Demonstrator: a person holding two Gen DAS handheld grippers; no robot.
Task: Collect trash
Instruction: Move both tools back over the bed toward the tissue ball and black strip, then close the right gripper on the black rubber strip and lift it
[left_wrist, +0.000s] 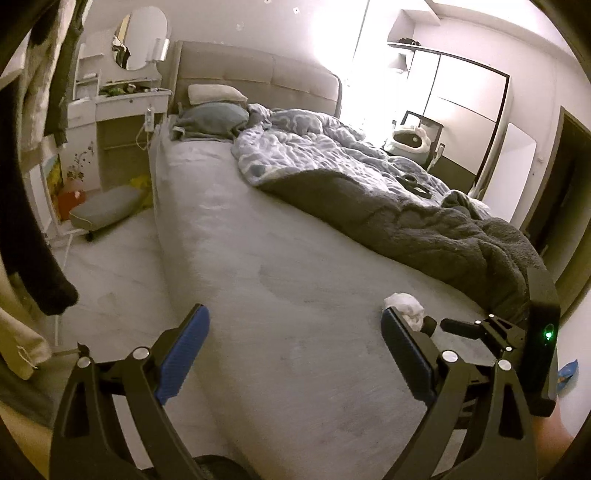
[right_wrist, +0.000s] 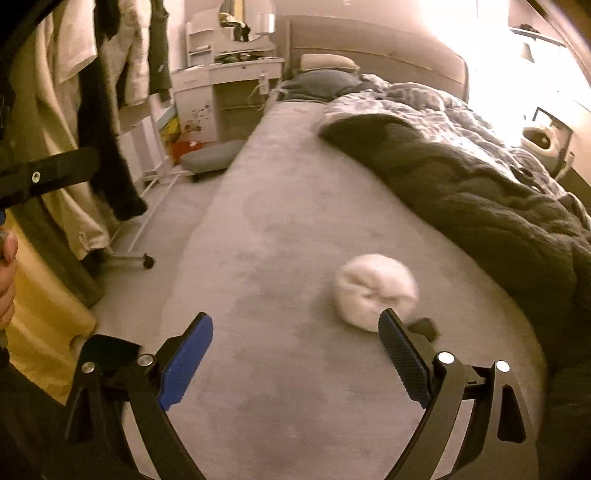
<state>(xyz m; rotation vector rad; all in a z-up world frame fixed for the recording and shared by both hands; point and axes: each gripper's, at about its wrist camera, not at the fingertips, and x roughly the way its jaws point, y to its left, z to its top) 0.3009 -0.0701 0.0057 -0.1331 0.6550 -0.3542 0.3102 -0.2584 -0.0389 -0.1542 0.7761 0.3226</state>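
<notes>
Lying on the bed: crumpled white tissue (right_wrist: 376, 290), on the bare grey sheet (right_wrist: 288, 229) near the foot end, beside the dark blanket (right_wrist: 461, 192)
Right gripper (right_wrist: 295, 332): jaws wide apart, nothing between them; tissue just beyond the right pad's tip
Left gripper (left_wrist: 295, 325): jaws spread wide, holding nothing; tissue (left_wrist: 404, 304) past its right pad
Further off: pillows (left_wrist: 216, 94) at the headboard, hanging clothes (right_wrist: 92, 92) left of the bed

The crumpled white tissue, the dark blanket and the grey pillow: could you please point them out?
crumpled white tissue (right_wrist: 375, 288), right wrist view, centre of the wad
dark blanket (right_wrist: 461, 184), right wrist view, middle fold
grey pillow (left_wrist: 216, 116), left wrist view, top surface
</notes>
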